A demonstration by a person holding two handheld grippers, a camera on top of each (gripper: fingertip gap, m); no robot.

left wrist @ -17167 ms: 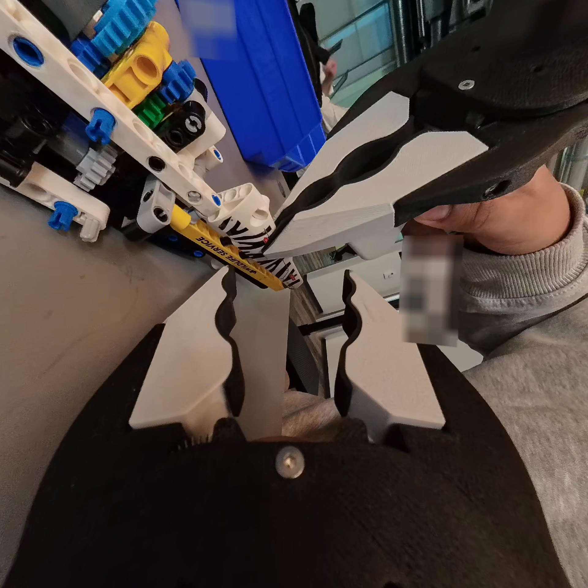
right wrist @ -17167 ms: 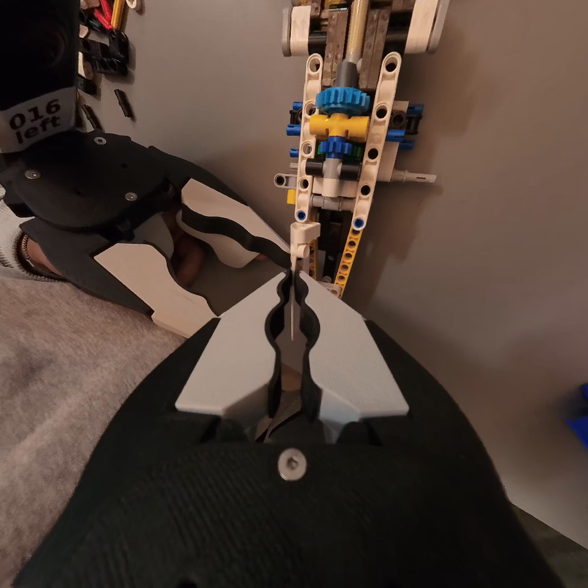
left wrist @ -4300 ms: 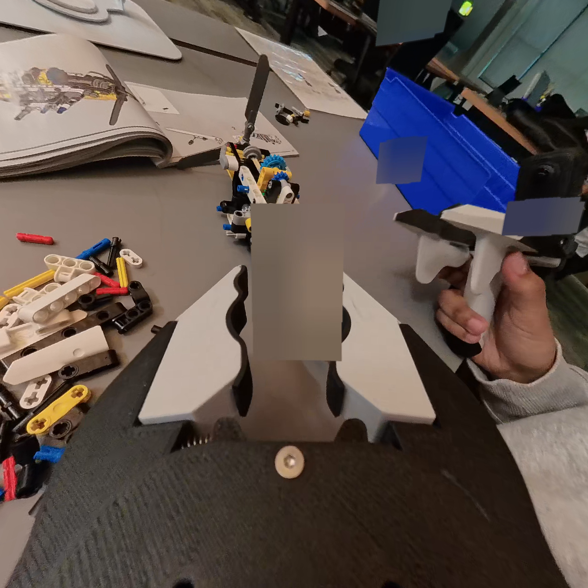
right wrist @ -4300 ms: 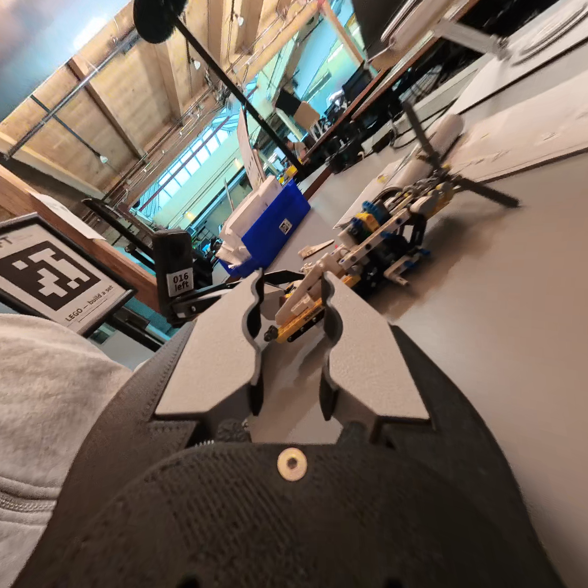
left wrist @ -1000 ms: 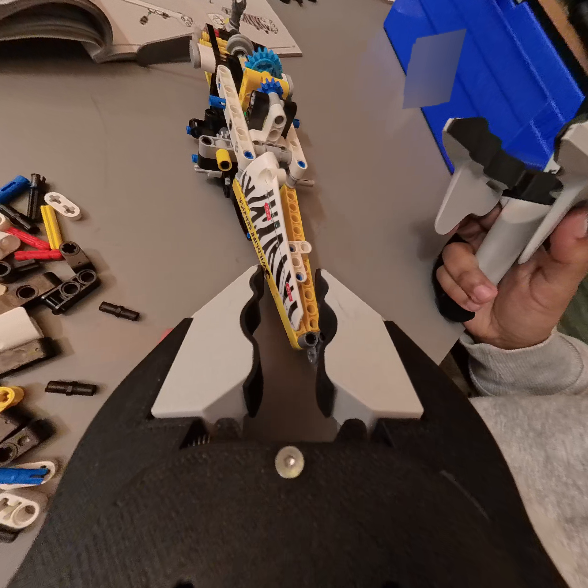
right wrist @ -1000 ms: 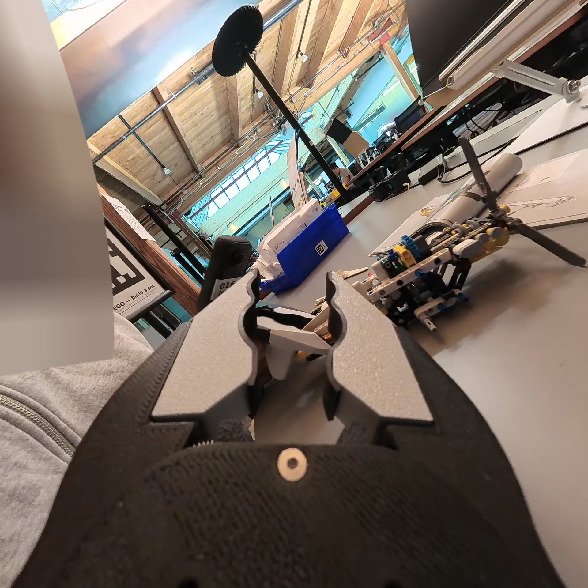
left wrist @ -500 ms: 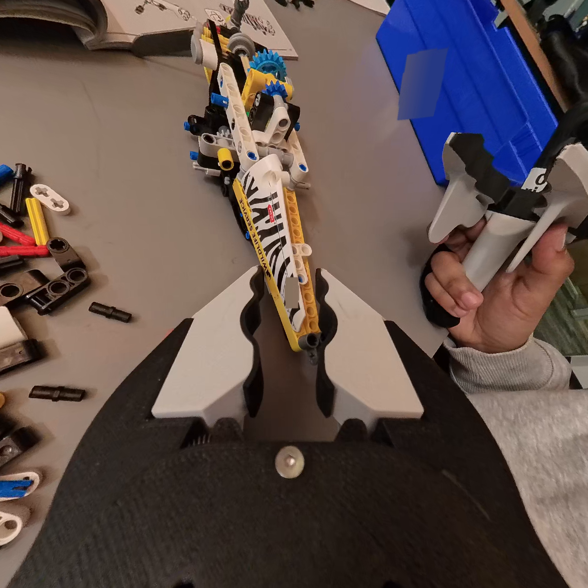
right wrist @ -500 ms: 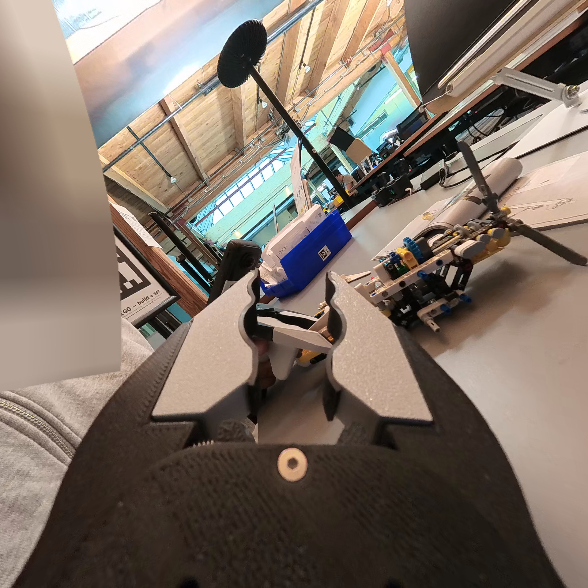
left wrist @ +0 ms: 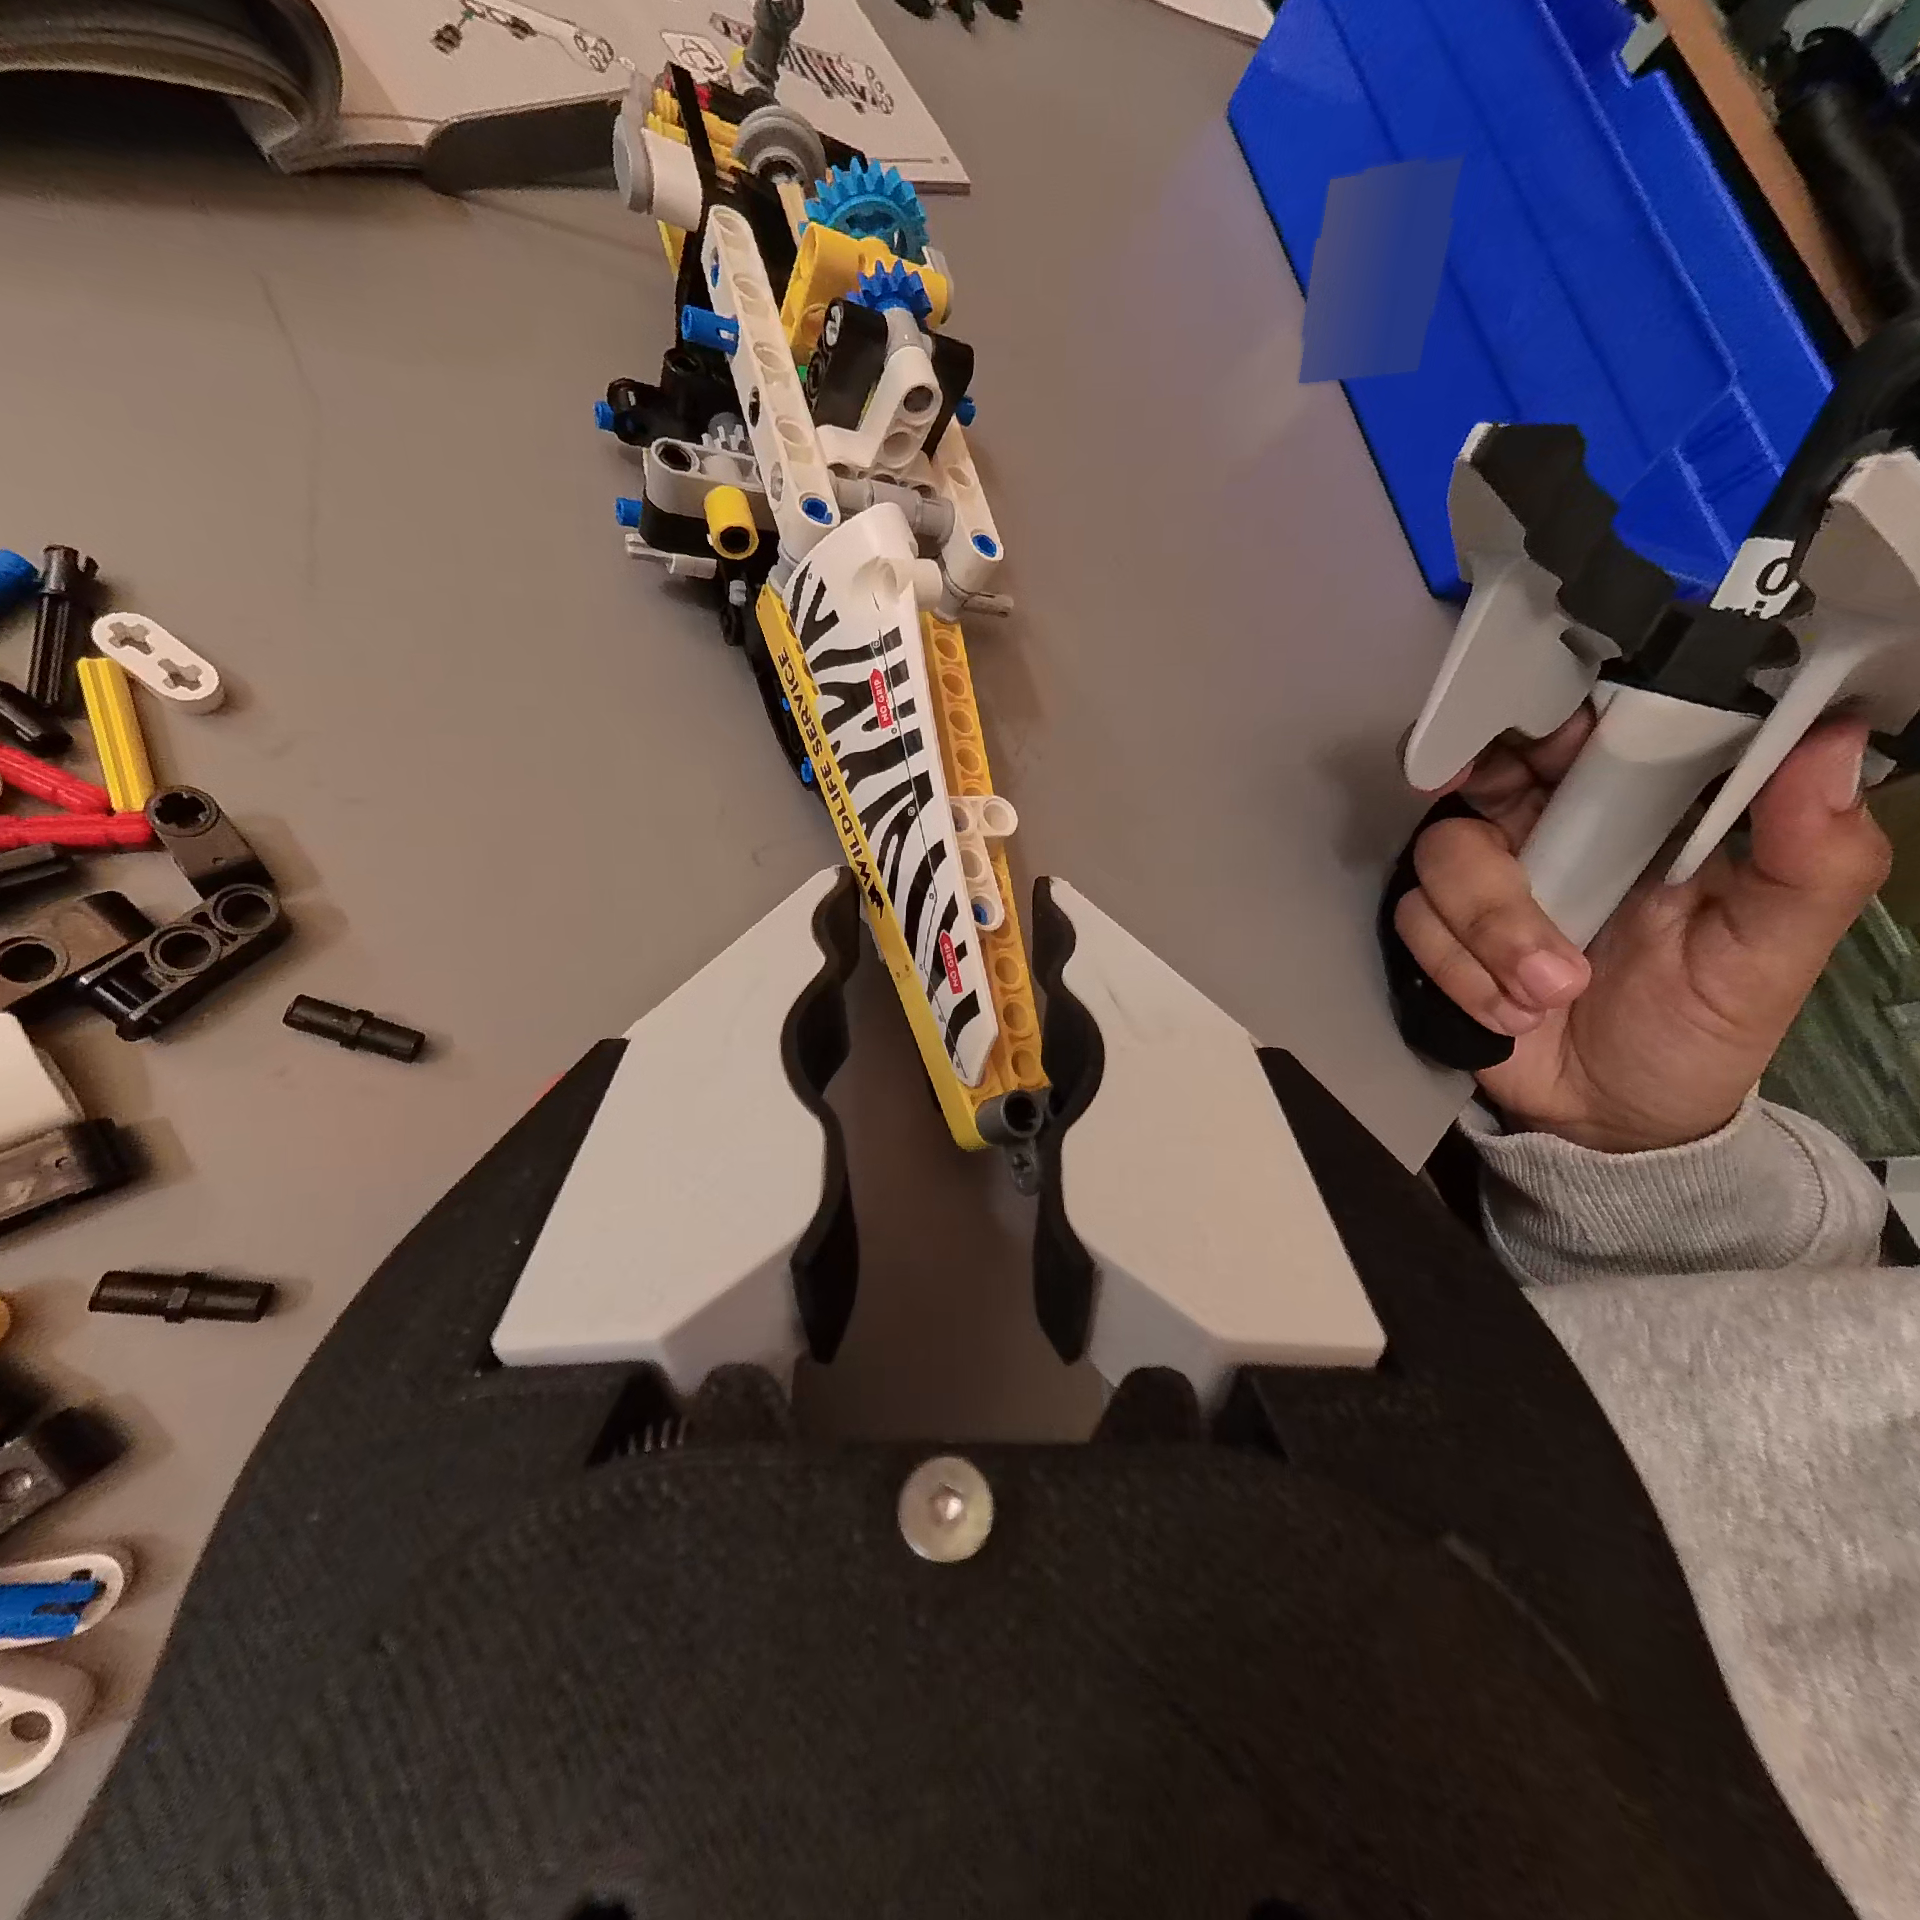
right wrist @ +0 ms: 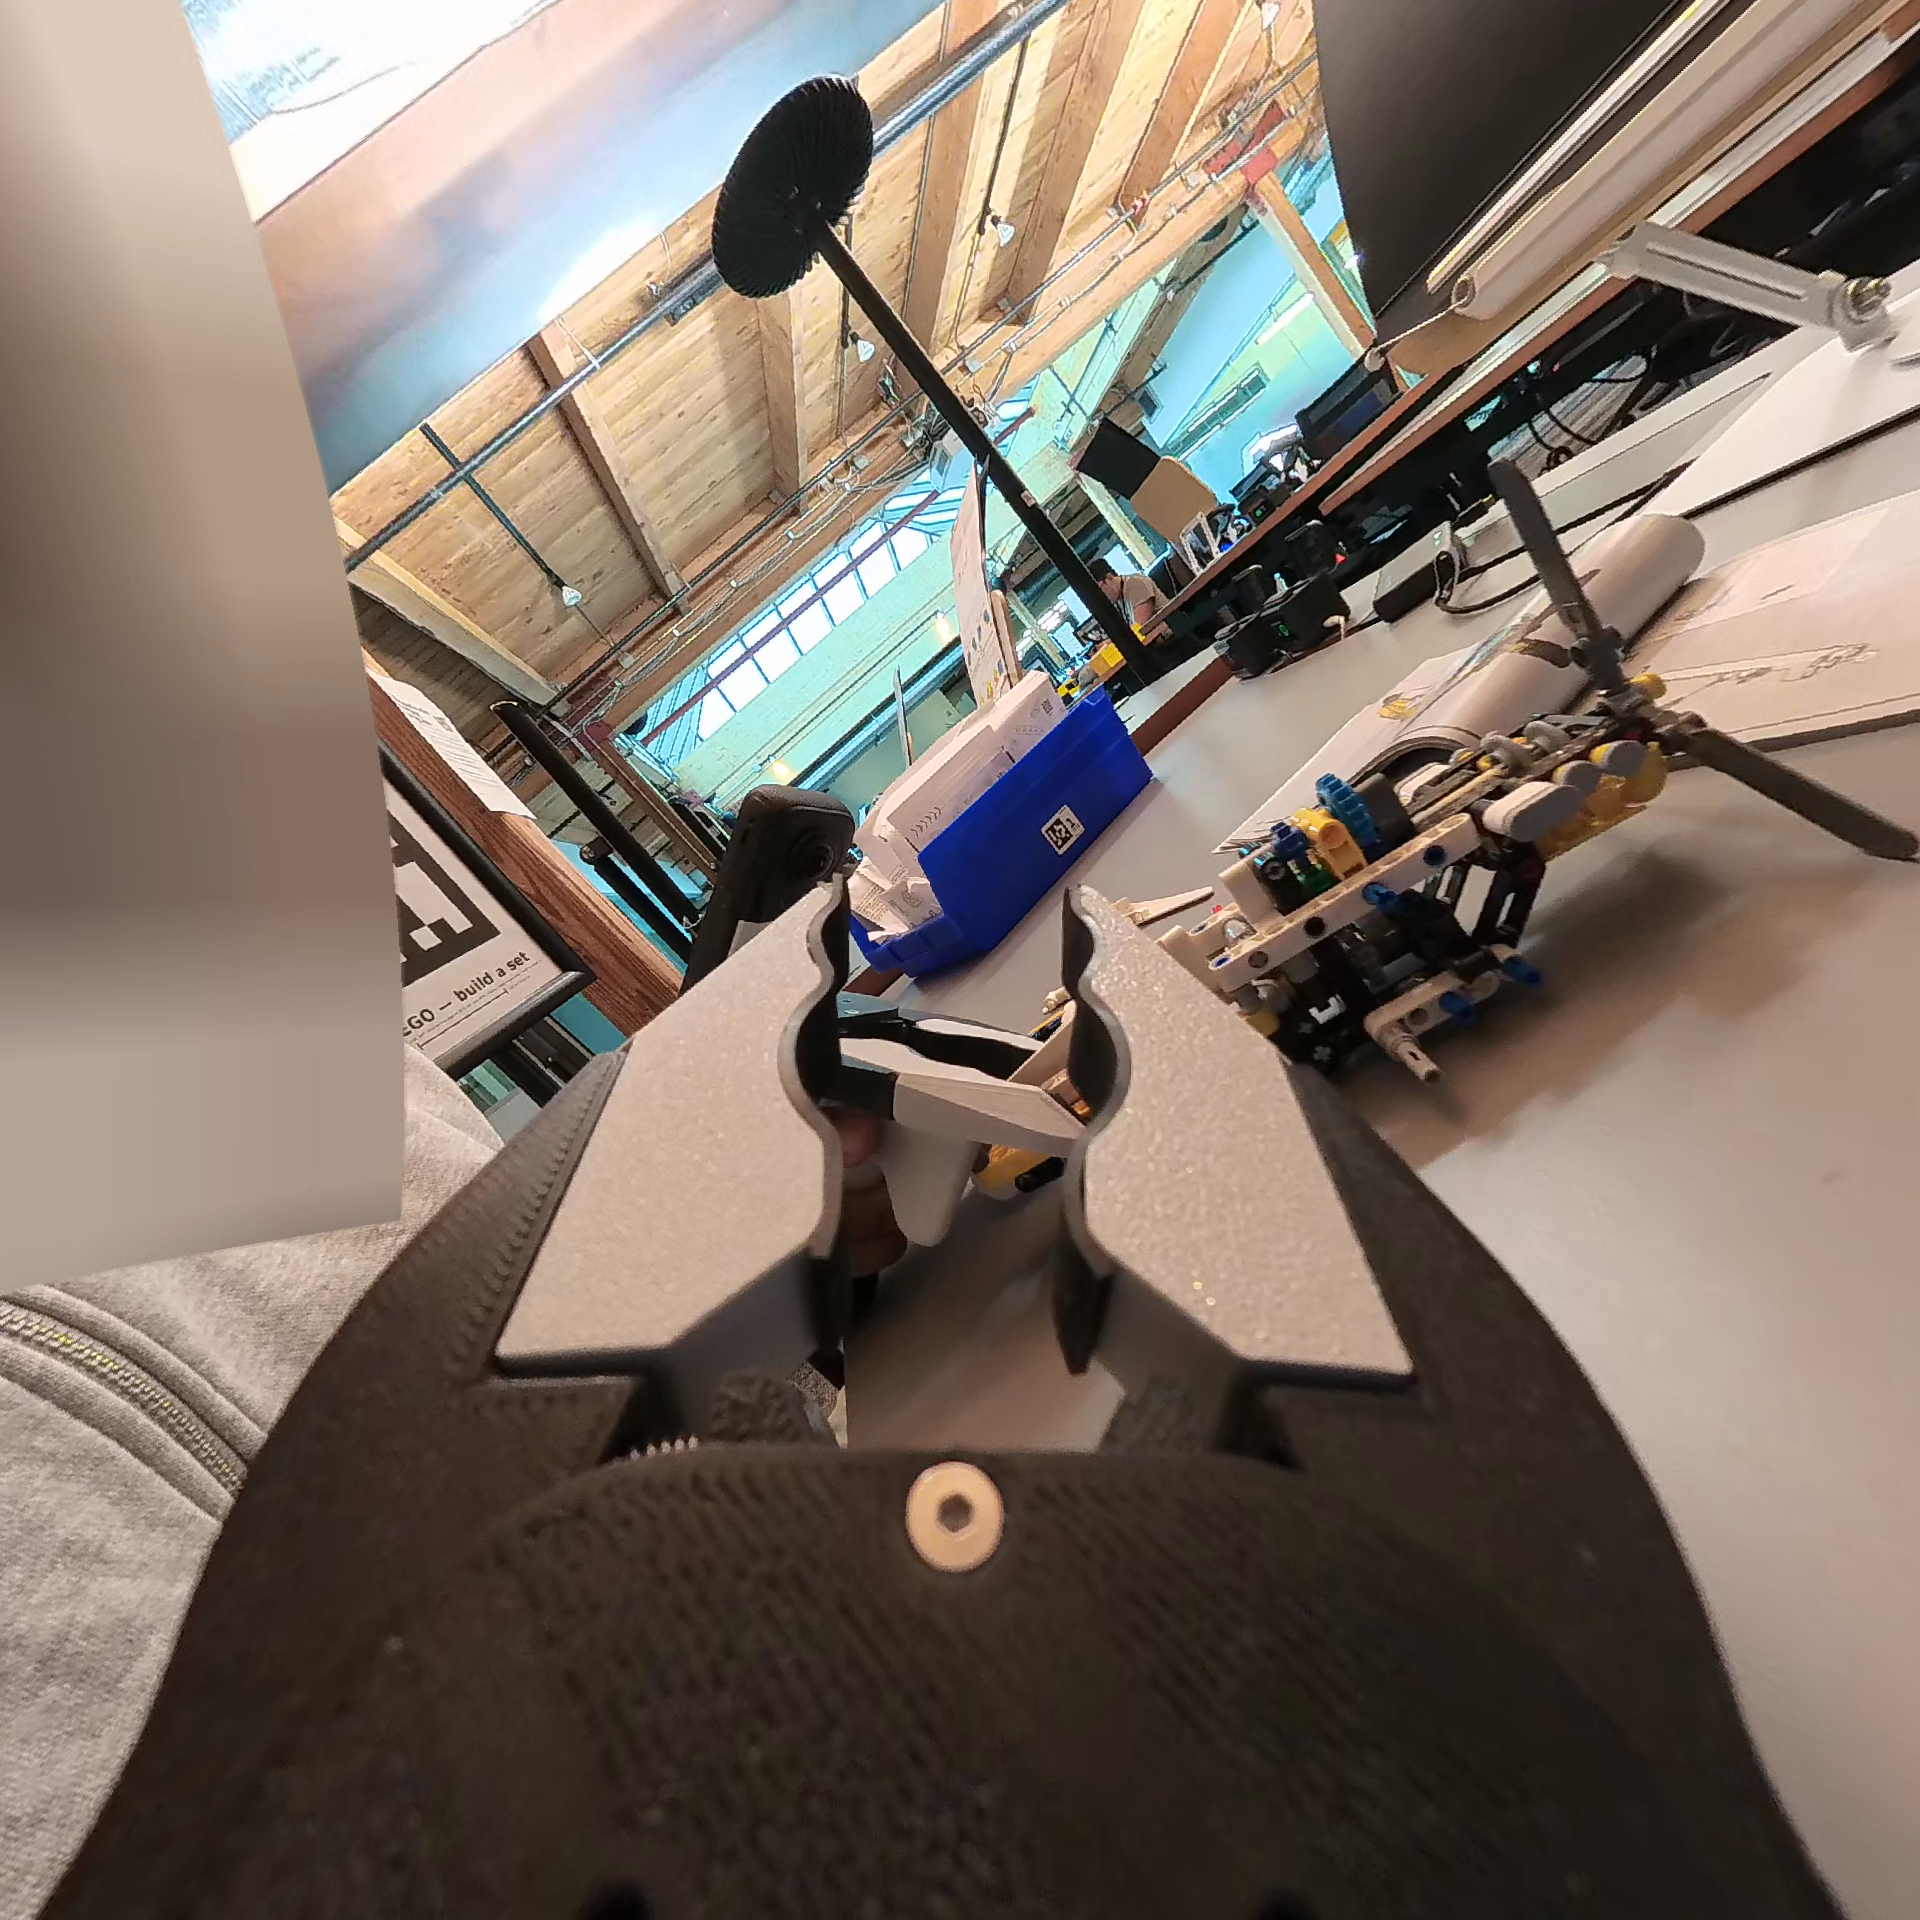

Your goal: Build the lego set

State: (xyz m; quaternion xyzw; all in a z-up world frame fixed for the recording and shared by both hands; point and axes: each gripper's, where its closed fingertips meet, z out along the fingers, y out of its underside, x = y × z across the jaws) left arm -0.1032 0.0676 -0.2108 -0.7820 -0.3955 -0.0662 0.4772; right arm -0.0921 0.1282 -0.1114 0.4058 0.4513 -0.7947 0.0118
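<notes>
The lego helicopter model lies on the grey table. Its tail, a white zebra-striped panel on a yellow beam, points toward me. My left gripper is open, and the tail's end lies between its fingers without being clamped. My right gripper is open and empty, held in a hand off the table's right edge and tilted upward. In the right wrist view the model shows side-on with its grey rotor blade, and one left finger shows by the tail.
Several loose lego parts lie scattered at the left. An open instruction booklet lies behind the model. A blue bin stands at the back right and also shows in the right wrist view. A grey sleeve is at the lower right. There is about 12 cm between the tips of the two grippers.
The right gripper, earlier shut on the zebra panel at the model, has let go and pulled back to the right. In the last second the left gripper crept slightly forward around the tail.
</notes>
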